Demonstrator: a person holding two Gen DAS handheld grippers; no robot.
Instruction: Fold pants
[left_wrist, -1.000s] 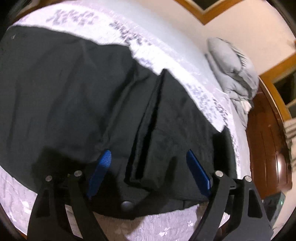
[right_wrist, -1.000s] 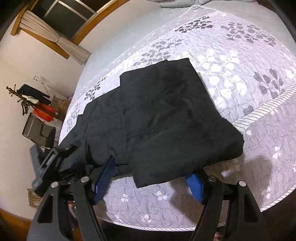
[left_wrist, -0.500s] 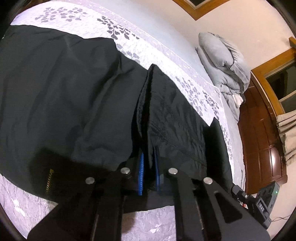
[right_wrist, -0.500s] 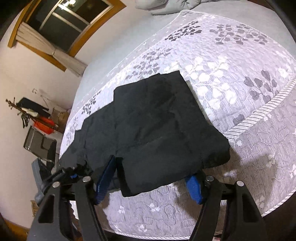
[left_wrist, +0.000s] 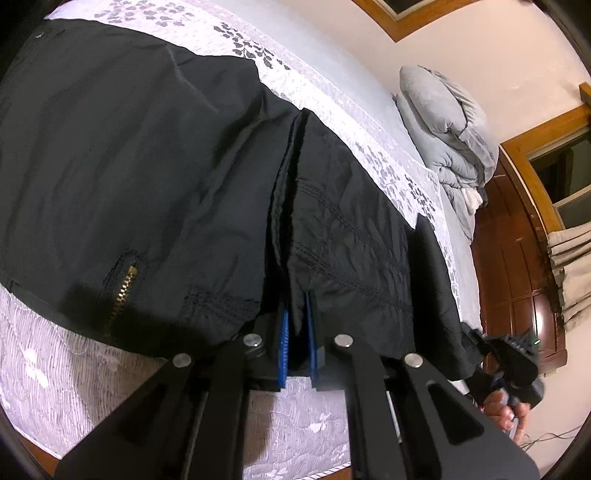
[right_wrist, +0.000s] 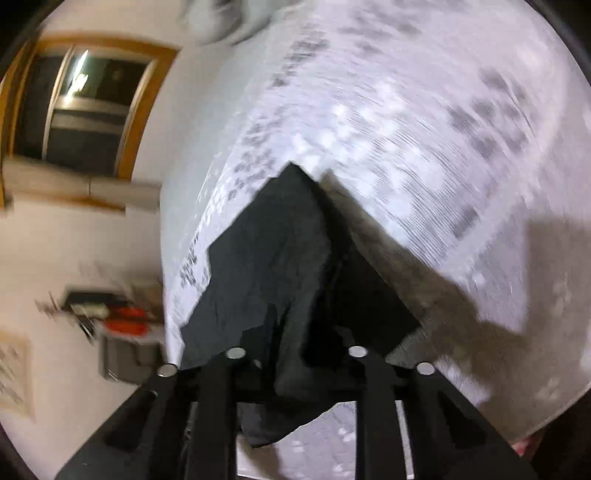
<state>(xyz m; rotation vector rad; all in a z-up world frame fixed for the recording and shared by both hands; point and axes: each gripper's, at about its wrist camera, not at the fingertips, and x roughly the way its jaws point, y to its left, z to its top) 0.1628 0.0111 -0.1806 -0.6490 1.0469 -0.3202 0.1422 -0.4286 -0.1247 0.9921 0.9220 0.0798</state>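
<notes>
Our left wrist camera sits low and very near the black pants (left_wrist: 147, 177), facing along the bed (left_wrist: 332, 99) toward far pillows (left_wrist: 443, 122). Our right one, blurred, shares those pants (right_wrist: 273, 258) and bed (right_wrist: 424, 129).

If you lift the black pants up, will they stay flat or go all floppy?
Probably floppy: the pants already wrinkle and bunch where the left hand-held gripper pinches them. In the right wrist view a corner droops below the right hand-held gripper. They look thin, likely light.
</notes>
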